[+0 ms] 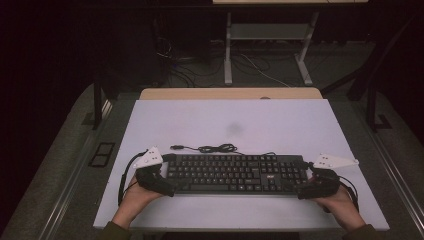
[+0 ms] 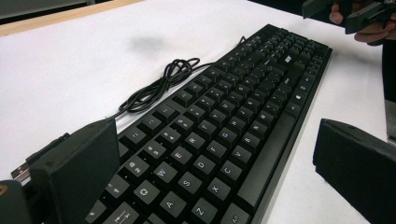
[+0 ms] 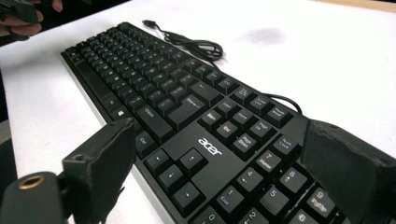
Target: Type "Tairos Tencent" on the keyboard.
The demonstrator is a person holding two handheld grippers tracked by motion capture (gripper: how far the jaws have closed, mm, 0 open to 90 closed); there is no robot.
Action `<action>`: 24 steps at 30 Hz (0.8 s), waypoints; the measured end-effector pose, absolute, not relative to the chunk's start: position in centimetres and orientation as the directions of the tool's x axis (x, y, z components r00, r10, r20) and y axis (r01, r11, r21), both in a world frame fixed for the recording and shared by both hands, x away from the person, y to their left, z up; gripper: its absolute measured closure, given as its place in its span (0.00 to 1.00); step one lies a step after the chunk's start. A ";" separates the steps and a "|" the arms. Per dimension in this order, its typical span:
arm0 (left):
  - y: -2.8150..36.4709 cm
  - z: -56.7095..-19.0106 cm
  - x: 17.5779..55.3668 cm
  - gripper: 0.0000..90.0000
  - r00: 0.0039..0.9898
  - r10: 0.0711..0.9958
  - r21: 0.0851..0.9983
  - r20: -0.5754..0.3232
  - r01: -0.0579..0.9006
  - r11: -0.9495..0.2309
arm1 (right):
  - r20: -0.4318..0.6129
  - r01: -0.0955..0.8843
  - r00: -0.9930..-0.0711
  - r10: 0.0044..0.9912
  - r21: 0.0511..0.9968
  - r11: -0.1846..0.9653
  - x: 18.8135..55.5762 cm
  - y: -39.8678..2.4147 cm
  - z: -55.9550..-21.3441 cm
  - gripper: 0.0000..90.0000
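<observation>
From the high view, a black keyboard lies flat on the white table, near the person's edge. Its long side runs from left to right. The left gripper is at the keyboard's left end and the right gripper is at its right end, so each hand is close to its own end and the keyboard sits between the two. A thin cable lies curled on the table just behind the keyboard. In the left gripper view, the keyboard stretches away from the camera, long and straight. The two black jaws stand wide apart, one past the back edge and one past the front edge, and the end of the keyboard lies between them. The jaws do not seem to press on it yet. In the right gripper view, the keyboard also runs away from the camera, with the number keys closest. These jaws are wide apart too, one on each side of the keyboard's short end, not squeezing it. It looks like both grippers are lined up to close on the two ends.
</observation>
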State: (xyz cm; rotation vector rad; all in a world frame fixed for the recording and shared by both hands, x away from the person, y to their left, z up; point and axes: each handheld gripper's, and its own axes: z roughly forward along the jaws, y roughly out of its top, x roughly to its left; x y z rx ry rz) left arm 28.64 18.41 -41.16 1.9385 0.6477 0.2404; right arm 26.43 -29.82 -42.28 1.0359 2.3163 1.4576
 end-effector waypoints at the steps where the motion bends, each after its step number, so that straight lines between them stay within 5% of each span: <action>1: 18.4 -41.1 28.6 0.00 0.838 0.534 0.888 -0.112 0.325 -0.325 | 0.179 0.446 -0.731 0.659 0.856 0.261 26.4 -29.8 -42.2 0.11; 24: 17.8 -41.2 28.5 0.00 0.848 0.518 0.892 -0.114 0.317 -0.323 | 0.197 0.430 -0.770 0.606 0.863 0.265 27.5 -27.3 -41.8 0.11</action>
